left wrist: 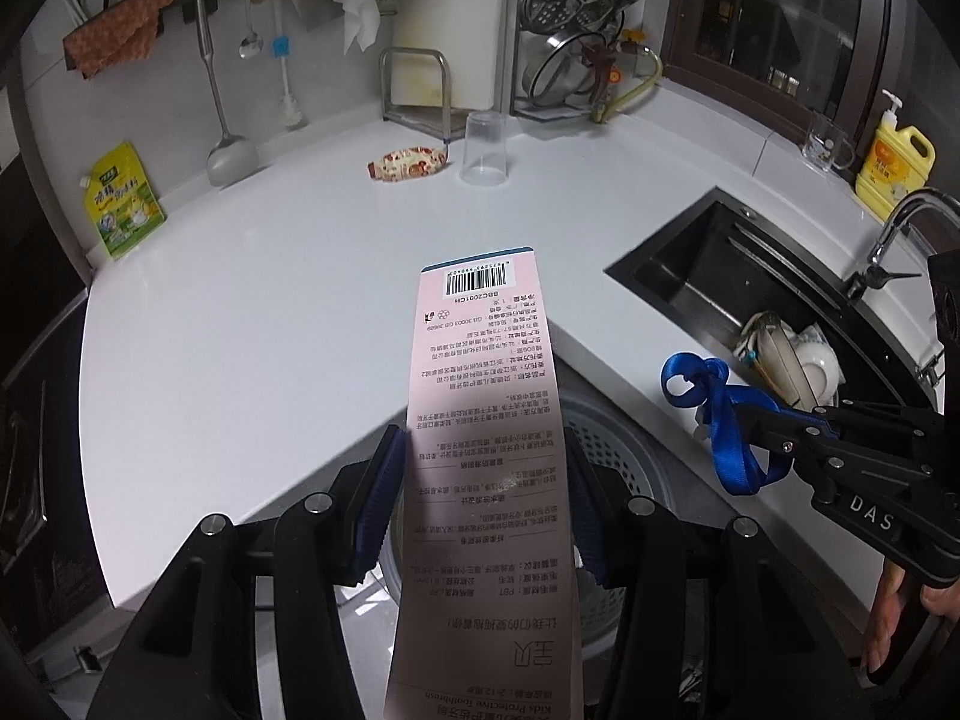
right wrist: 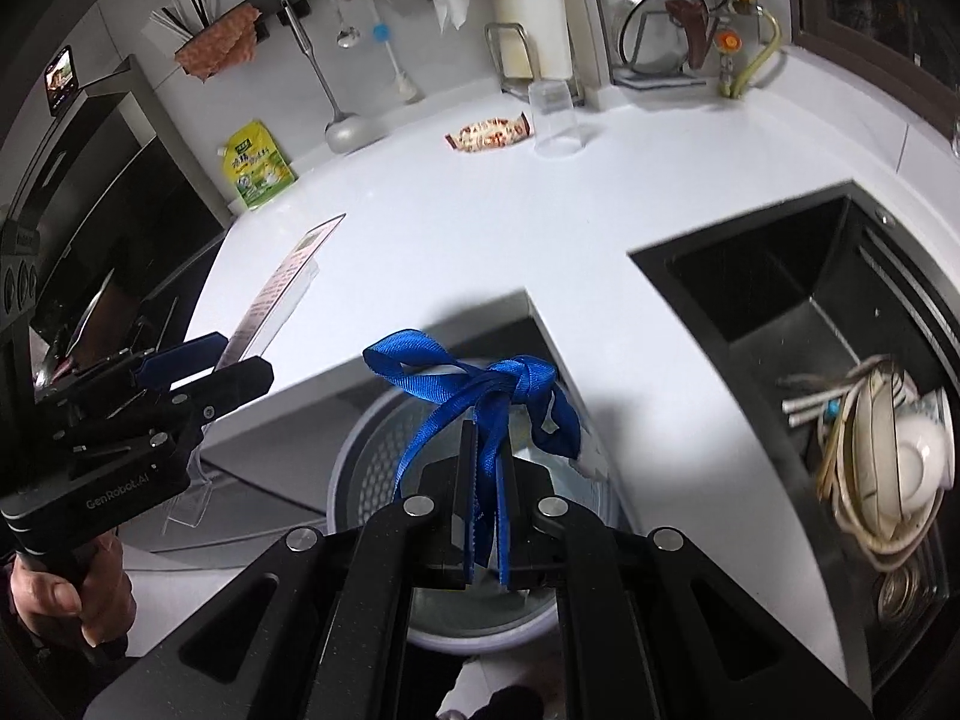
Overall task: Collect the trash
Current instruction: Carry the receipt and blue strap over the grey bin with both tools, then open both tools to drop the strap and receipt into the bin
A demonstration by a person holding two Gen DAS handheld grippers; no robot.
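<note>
**Both grippers carrying trash over the bin**

Left wrist view: my left gripper (left wrist: 480, 504) clamps a stiff, light toothbrush card (left wrist: 480, 420) by its long edges, above the bin (left wrist: 618, 450).

Right wrist view: my right gripper (right wrist: 485, 498) is closed on a limp blue ribbon (right wrist: 480, 396), held below its knot. Soft, likely snag-prone.

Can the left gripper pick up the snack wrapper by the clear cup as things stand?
Probably not: the left gripper is shut on the pink toothbrush package. The countertop before the snack wrapper looks bare.
</note>
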